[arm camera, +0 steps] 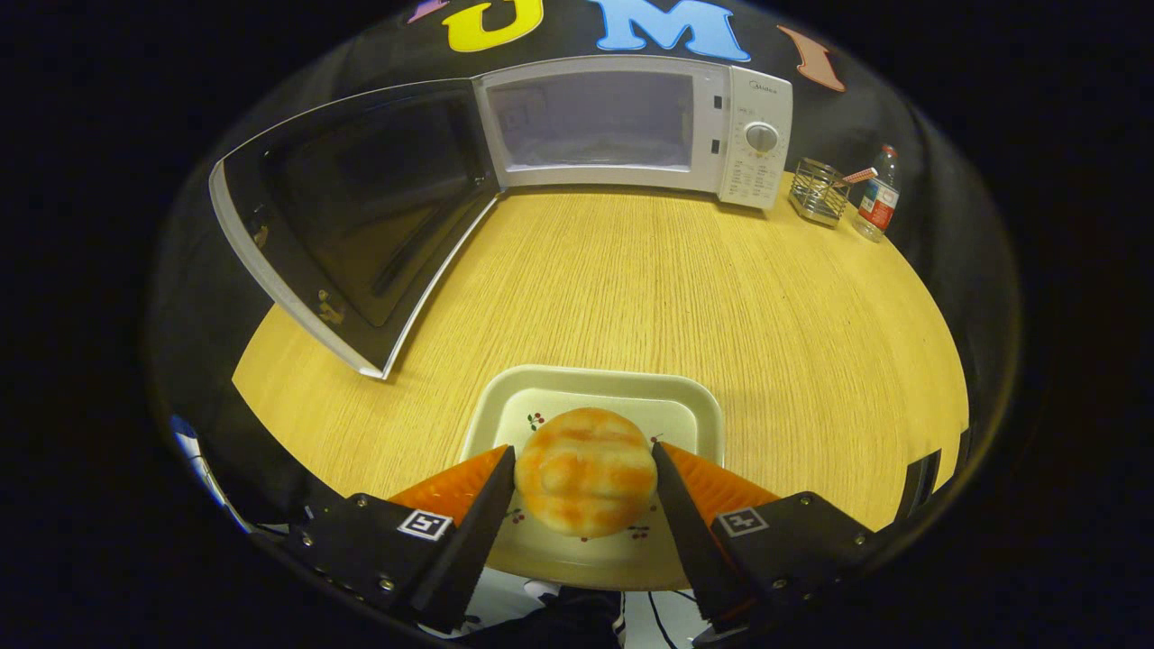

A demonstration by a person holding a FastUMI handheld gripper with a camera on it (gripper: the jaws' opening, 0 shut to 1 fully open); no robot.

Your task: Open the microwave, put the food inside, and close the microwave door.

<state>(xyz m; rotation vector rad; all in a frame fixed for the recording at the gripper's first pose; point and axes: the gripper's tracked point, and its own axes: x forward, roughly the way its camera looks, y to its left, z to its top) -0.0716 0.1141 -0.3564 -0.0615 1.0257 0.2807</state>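
Fingers (pixel 494 491) sat on either side of the bun (pixel 586 470), gripper (pixel 584 469) roughly bun-width open. Both fingertips looked to be at the bun's flanks, left one touching or nearly so, right one the same; couldn't tell if they were actually pressing. Bun wasn't visibly squashed, and it seemed to be resting on the plate (pixel 541 397), not lifted.

Plate sat on the wooden table (pixel 766 297) at the near edge. Beyond it, across bare tabletop, the microwave (pixel 631 126) stood at the back with its door (pixel 352 216) swung fully open to the left, cavity (pixel 590 117) exposed and apparently empty. Wire holder (pixel 819 191) and a bottle (pixel 878 194) stood to the right of the microwave, out of the path.

My read: door-open step done, grasp on the food in progress. Next move would need a firm but light close, lift clear of the plate rim, then a straight carry forward into the cavity, keeping right of the open door.
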